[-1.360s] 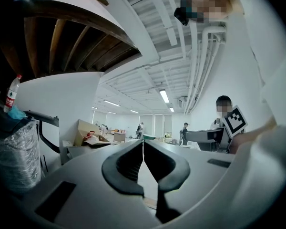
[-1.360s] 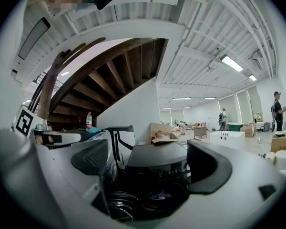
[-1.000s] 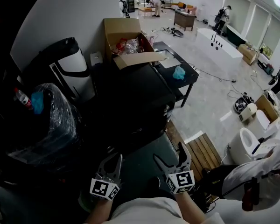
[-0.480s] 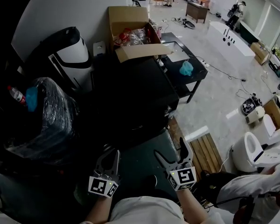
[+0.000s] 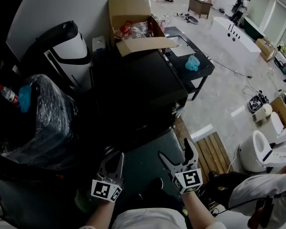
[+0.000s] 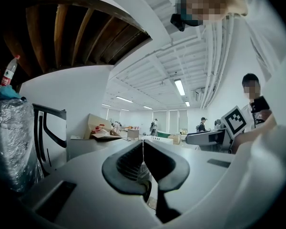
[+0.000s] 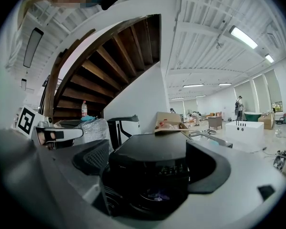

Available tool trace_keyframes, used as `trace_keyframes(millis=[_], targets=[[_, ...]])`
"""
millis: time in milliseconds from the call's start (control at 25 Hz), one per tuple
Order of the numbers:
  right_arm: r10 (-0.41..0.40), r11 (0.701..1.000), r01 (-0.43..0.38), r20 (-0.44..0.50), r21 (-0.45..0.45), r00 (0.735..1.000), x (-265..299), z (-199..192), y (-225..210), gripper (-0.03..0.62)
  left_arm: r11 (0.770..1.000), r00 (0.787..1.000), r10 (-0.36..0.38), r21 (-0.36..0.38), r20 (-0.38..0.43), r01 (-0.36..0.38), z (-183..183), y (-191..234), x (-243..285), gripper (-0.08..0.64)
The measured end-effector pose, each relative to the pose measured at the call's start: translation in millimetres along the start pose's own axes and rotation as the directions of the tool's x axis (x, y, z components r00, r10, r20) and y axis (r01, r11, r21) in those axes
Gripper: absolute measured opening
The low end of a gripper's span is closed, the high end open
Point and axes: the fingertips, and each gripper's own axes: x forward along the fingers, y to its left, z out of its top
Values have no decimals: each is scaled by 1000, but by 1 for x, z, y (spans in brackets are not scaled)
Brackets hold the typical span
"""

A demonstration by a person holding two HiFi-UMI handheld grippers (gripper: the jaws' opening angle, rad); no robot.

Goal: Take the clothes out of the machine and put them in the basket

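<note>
The black washing machine (image 5: 133,94) stands in front of me, its top lid down. My left gripper (image 5: 115,160) hovers before its lower front, jaws pressed together with nothing in them; the left gripper view shows this gripper (image 6: 143,149) aimed over the machine's top. My right gripper (image 5: 175,152) is beside it, jaws spread wide and empty. The right gripper view frames the machine (image 7: 152,151) between the jaws of this gripper (image 7: 150,168), with a dim purplish item (image 7: 157,194) in the round opening low on its front. A green object (image 5: 83,202) under my left arm is mostly hidden.
A plastic-wrapped bundle (image 5: 38,123) and a white-and-black appliance (image 5: 66,51) stand left of the machine. Behind it are an open cardboard box (image 5: 133,25) and a black table (image 5: 200,75). A wooden pallet (image 5: 212,154) and a person in white (image 5: 257,194) are on the right.
The head view has shifted a little, so the machine and box sit slightly lower and closer. Both grippers stay in nearly the same place, with their jaws unchanged.
</note>
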Motion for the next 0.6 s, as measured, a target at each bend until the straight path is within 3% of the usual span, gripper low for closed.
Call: trace_keyframes(millis=[600], targets=[[23,1000,-23,12,1,1000,51,-149,-28,488,1000,999,9,-10,37,-8,-148,21,30,21]])
